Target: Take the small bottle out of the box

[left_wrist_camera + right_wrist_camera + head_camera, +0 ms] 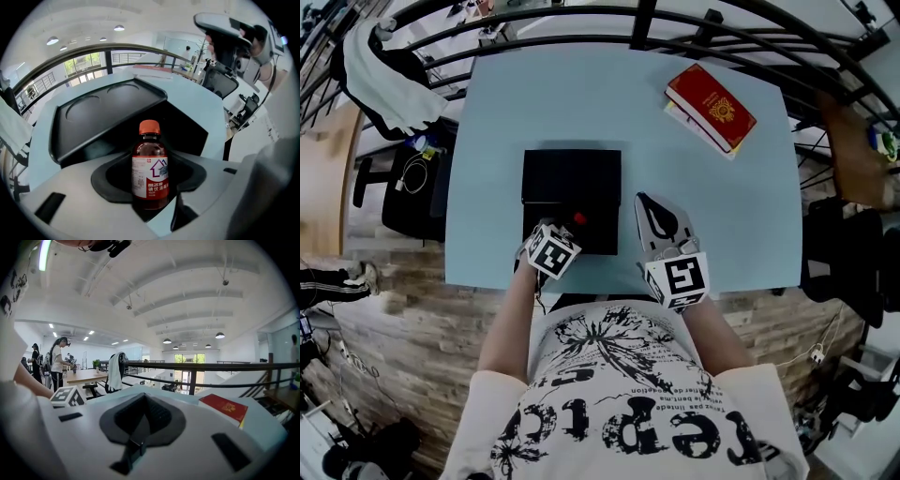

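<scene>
Right at the bottom of the head view, the person's white printed T-shirt (pixel 628 394) and 2 bare forearms reach out over the near edge of the pale blue tabletop (pixel 487 141). The left gripper (pixel 572 228) is up at the near side of the black box (pixel 572 178), and look at its fingers: set wide, with the small bottle (pixel 150 168) upright between them and the dark pads against its sides. It is brown glass with an orange cap and a red-and-white label. Whether its base is clear of the box, I cannot tell. From above, only the cap shows, just over the box's near edge.

Over to the right gripper (pixel 647 208): it sits just beside the box on the right, low over the tabletop, fingers closed together with nothing in them.

Behind the bottle the box gapes dark, and its lid (pixel 103 117), with 2 round impressions in it, tilts up at the left.

Further out, near the far right corner, a red book (pixel 710 106) lies on a paler one, well apart from the box. Beyond the tabletop runs a black railing (pixel 211 365), with a white cloth (pixel 115 371) draped over a chair, and people (pixel 56 357) stand at a wooden table in the distance
</scene>
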